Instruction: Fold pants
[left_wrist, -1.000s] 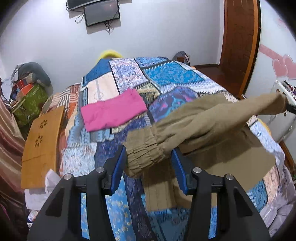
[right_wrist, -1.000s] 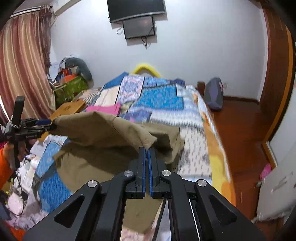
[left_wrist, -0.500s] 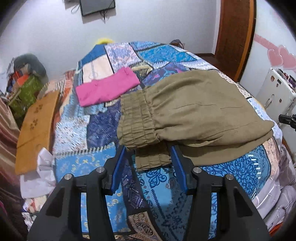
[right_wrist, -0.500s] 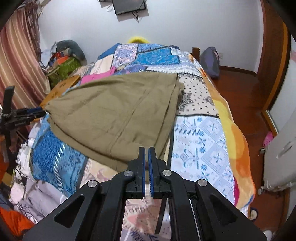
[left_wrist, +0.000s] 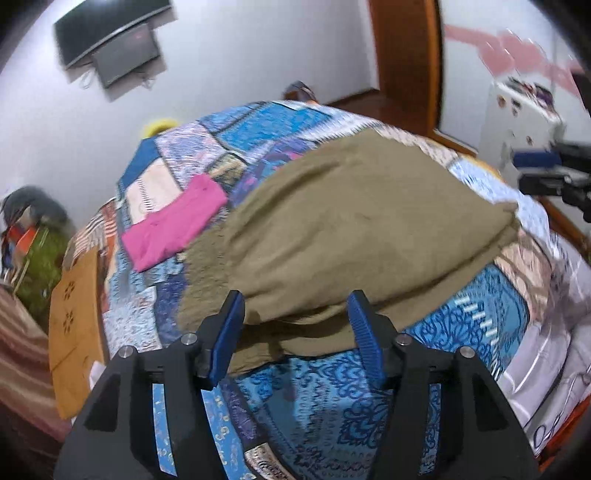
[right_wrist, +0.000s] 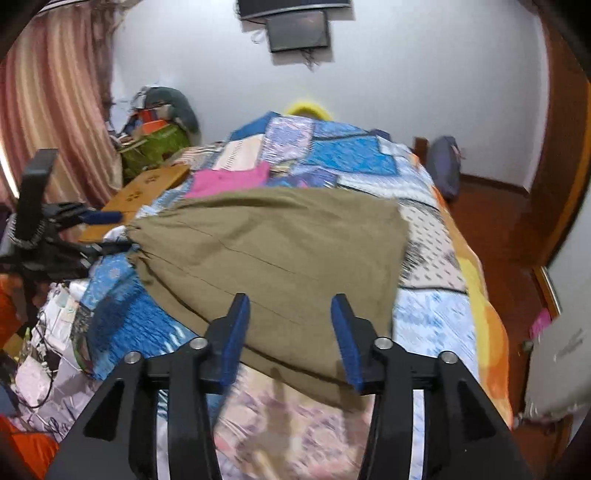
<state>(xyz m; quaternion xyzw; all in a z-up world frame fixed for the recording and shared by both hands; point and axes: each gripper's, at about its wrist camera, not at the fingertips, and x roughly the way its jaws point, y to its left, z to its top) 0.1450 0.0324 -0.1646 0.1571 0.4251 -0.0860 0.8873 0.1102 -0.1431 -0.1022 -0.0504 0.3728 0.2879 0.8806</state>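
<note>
The olive-khaki pants (left_wrist: 354, 229) lie folded flat on the patchwork bedspread (left_wrist: 332, 398); they also show in the right wrist view (right_wrist: 273, 254). My left gripper (left_wrist: 295, 325) is open and empty, its blue pads just above the near edge of the pants at the gathered waistband end. My right gripper (right_wrist: 290, 332) is open and empty, over the near edge at the other end of the pants. Each gripper shows in the other's view, the right one (left_wrist: 550, 173) at the far right and the left one (right_wrist: 74, 225) at the far left.
A folded pink garment (left_wrist: 173, 225) lies on the bed beyond the pants. A wooden lap table (left_wrist: 74, 332) leans at the bed's left side. Bags and clutter (right_wrist: 155, 129) sit by the curtain. A wall television (right_wrist: 295, 26) hangs ahead; a white appliance (left_wrist: 517, 110) stands at right.
The lifted pants were laid down folded on the bed. My right gripper, shut a moment ago, has opened. Both grippers have drawn back slightly from the cloth.
</note>
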